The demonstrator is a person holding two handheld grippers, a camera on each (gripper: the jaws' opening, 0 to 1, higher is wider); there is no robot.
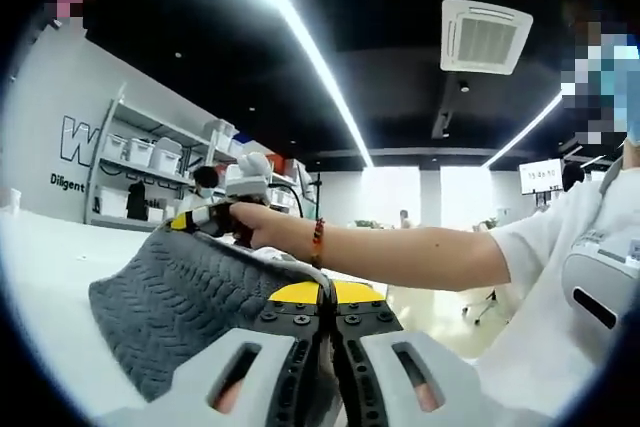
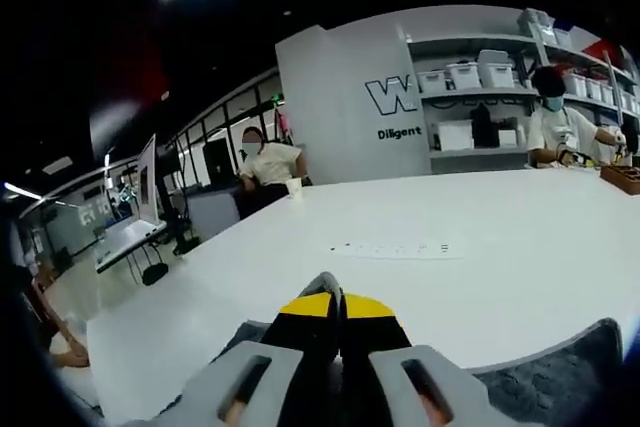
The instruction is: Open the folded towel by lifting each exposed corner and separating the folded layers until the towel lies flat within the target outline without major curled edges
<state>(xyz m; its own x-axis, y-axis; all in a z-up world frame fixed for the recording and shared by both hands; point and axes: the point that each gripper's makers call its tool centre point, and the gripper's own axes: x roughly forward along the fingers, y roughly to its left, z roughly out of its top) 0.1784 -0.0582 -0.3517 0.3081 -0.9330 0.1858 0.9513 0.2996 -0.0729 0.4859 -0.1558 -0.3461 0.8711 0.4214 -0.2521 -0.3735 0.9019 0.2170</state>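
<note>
Left tongs (image 1: 325, 297) pinch the towel (image 1: 190, 307); right tongs (image 2: 338, 309), jaws together, seemingly hold its far edge.

It was a lab workspace: grey metal shelving (image 2: 490, 97) held white plastic storage bins (image 2: 463, 74) behind a broad white table (image 2: 480, 247).

Grey towel (image 1: 180, 297) with a ribbed chevron pattern; white surface (image 2: 420, 277); grippers' jaws black with yellow tips.

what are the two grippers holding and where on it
Both hold the grey ribbed towel: left gripper pinches a raised fold, right gripper its far edge.
</note>
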